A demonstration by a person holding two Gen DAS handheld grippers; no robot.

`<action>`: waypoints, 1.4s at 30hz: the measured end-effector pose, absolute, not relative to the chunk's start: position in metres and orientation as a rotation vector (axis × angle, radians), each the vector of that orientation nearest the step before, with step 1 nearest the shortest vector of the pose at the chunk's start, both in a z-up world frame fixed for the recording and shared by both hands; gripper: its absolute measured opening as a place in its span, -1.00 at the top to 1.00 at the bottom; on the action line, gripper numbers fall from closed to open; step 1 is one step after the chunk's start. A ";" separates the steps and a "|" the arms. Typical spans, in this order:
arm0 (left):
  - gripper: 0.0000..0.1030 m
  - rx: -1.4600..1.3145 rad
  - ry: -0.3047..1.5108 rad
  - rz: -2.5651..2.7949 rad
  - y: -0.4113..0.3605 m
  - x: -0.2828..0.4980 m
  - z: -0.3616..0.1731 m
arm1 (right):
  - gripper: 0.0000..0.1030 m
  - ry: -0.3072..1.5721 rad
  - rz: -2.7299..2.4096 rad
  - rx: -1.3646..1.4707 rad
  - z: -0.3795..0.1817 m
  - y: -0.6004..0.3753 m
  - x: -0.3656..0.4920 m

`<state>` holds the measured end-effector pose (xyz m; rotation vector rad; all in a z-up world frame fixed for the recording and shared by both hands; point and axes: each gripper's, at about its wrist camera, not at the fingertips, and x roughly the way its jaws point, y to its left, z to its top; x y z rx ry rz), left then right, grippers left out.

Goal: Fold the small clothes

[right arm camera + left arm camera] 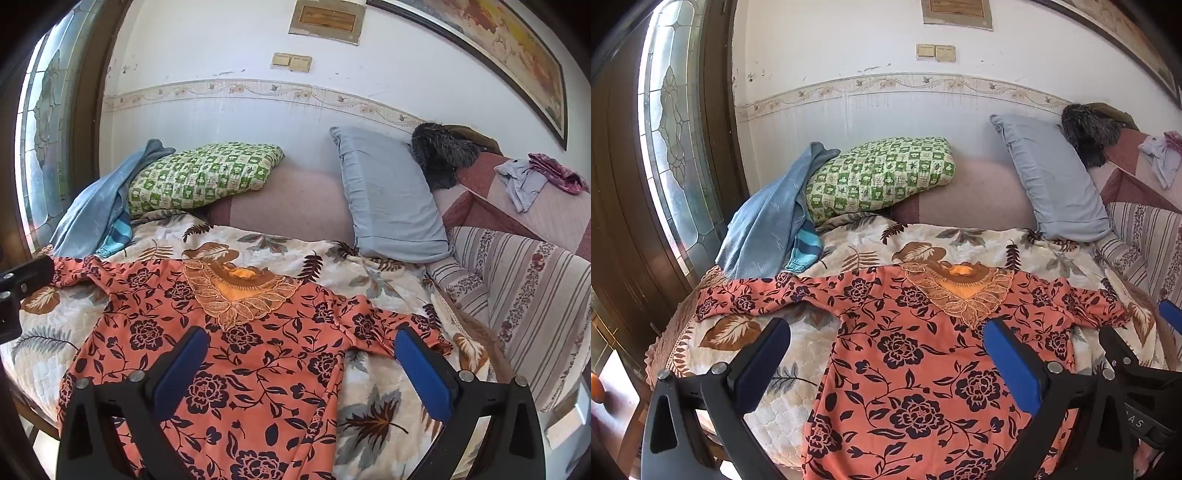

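Note:
An orange top with dark flowers and a lace neckline [908, 354] lies spread flat, front up, on the leaf-print bedspread [960, 240], sleeves out to both sides. It also shows in the right wrist view [236, 354]. My left gripper [886, 332] is open and empty, hovering above the top's left side and chest. My right gripper [301, 339] is open and empty above the top's right side, near the right sleeve [388, 321]. The right gripper's arm shows at the right edge of the left wrist view [1126, 365].
At the bed's head lie a green checked pillow [882, 177], a grey-blue pillow [1049, 177], a blue garment [764, 221] and a dark furry item [1089, 129]. A striped sofa [524, 295] with loose clothes [524, 181] stands right. A glass door [668, 147] is left.

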<state>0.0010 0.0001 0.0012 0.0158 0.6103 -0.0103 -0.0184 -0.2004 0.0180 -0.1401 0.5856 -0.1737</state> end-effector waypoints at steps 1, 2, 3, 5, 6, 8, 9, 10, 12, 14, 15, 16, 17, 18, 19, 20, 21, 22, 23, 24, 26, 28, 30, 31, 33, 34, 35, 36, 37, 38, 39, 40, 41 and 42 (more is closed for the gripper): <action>-1.00 0.026 0.608 0.004 -0.001 0.001 0.001 | -0.99 0.588 -0.173 -0.138 0.018 -0.201 -0.018; -1.00 0.027 0.604 0.005 -0.001 0.001 0.001 | -0.99 0.587 -0.174 -0.140 0.018 -0.201 -0.019; -1.00 0.027 0.599 0.006 0.001 -0.001 -0.002 | -0.99 0.586 -0.174 -0.141 0.018 -0.201 -0.019; -1.00 0.029 0.592 0.006 0.003 -0.001 -0.004 | -0.99 0.591 -0.174 -0.145 0.018 -0.201 -0.019; -1.00 0.046 0.585 0.009 0.000 -0.002 -0.002 | -0.99 0.592 -0.176 -0.147 0.018 -0.200 -0.019; -1.00 0.041 0.590 0.008 0.001 -0.003 -0.002 | -0.99 0.592 -0.175 -0.149 0.018 -0.200 -0.019; -1.00 0.037 0.594 0.008 0.002 -0.003 -0.003 | -0.99 0.593 -0.175 -0.148 0.017 -0.200 -0.019; -1.00 0.036 0.600 0.009 0.003 -0.001 -0.004 | -0.99 0.591 -0.175 -0.149 0.018 -0.200 -0.019; -1.00 0.039 0.606 0.012 0.002 0.001 -0.003 | -0.99 0.592 -0.174 -0.151 0.018 -0.200 -0.019; -1.00 0.040 0.608 0.012 0.001 0.001 -0.004 | -0.99 0.591 -0.173 -0.153 0.018 -0.199 -0.020; -1.00 0.041 0.606 0.013 0.001 0.001 -0.004 | -0.99 0.592 -0.173 -0.153 0.019 -0.200 -0.021; -1.00 0.044 0.605 0.016 0.001 0.001 -0.004 | -0.99 0.591 -0.172 -0.155 0.020 -0.199 -0.022; -1.00 0.047 0.603 0.018 0.001 0.001 -0.004 | -0.99 0.591 -0.173 -0.156 0.019 -0.200 -0.021; -1.00 0.050 0.603 0.019 0.001 0.001 -0.005 | -0.99 0.591 -0.174 -0.154 0.019 -0.200 -0.021; -1.00 0.052 0.603 0.019 0.001 0.001 -0.005 | -0.99 0.591 -0.174 -0.153 0.019 -0.200 -0.021; -1.00 0.051 0.602 0.019 0.001 0.001 -0.005 | -0.99 0.592 -0.173 -0.153 0.019 -0.200 -0.022; -1.00 0.050 0.602 0.020 0.001 0.001 -0.005 | -0.99 0.592 -0.174 -0.154 0.019 -0.200 -0.021; -1.00 0.051 0.603 0.020 0.000 0.001 -0.005 | -0.99 0.591 -0.174 -0.154 0.019 -0.200 -0.021; -1.00 0.051 0.603 0.020 0.000 0.001 -0.005 | -0.99 0.591 -0.174 -0.154 0.019 -0.199 -0.020; -1.00 0.051 0.602 0.021 0.001 0.002 -0.005 | -0.99 0.591 -0.173 -0.154 0.018 -0.200 -0.019; -1.00 0.051 0.602 0.020 0.001 0.001 -0.004 | -0.99 0.589 -0.175 -0.155 0.018 -0.199 -0.018; -1.00 0.049 0.601 0.020 0.001 0.001 -0.003 | -0.99 0.588 -0.173 -0.155 0.020 -0.198 -0.017; -1.00 0.049 0.598 0.020 0.001 0.001 -0.002 | -0.99 0.588 -0.173 -0.152 0.022 -0.198 -0.018; -1.00 0.050 0.597 0.020 0.001 0.000 -0.002 | -0.99 0.588 -0.172 -0.153 0.022 -0.198 -0.018; -1.00 0.049 0.597 0.019 0.001 0.001 -0.001 | -0.99 0.588 -0.172 -0.154 0.021 -0.198 -0.018; -1.00 0.049 0.598 0.021 0.001 0.001 -0.001 | -0.99 0.589 -0.171 -0.154 0.022 -0.198 -0.018; -1.00 0.049 0.598 0.020 0.001 0.001 -0.001 | -0.99 0.588 -0.170 -0.154 0.023 -0.198 -0.018; -1.00 0.049 0.598 0.020 0.001 0.001 -0.001 | -0.99 0.588 -0.169 -0.154 0.023 -0.198 -0.018; -1.00 0.049 0.598 0.020 0.001 0.001 -0.001 | -0.99 0.588 -0.170 -0.154 0.023 -0.198 -0.018; -1.00 0.050 0.598 0.021 0.001 0.001 0.000 | -0.99 0.588 -0.170 -0.154 0.023 -0.198 -0.018; -1.00 0.051 0.596 0.021 0.001 0.000 0.002 | -0.99 0.588 -0.171 -0.154 0.022 -0.198 -0.018; -1.00 0.052 0.596 0.020 0.002 0.000 0.003 | -0.99 0.588 -0.171 -0.154 0.022 -0.198 -0.018; -1.00 0.053 0.595 0.021 0.002 -0.001 0.003 | -0.99 0.587 -0.171 -0.154 0.023 -0.198 -0.018; -1.00 0.053 0.595 0.022 0.002 -0.001 0.004 | -0.99 0.588 -0.172 -0.154 0.022 -0.198 -0.018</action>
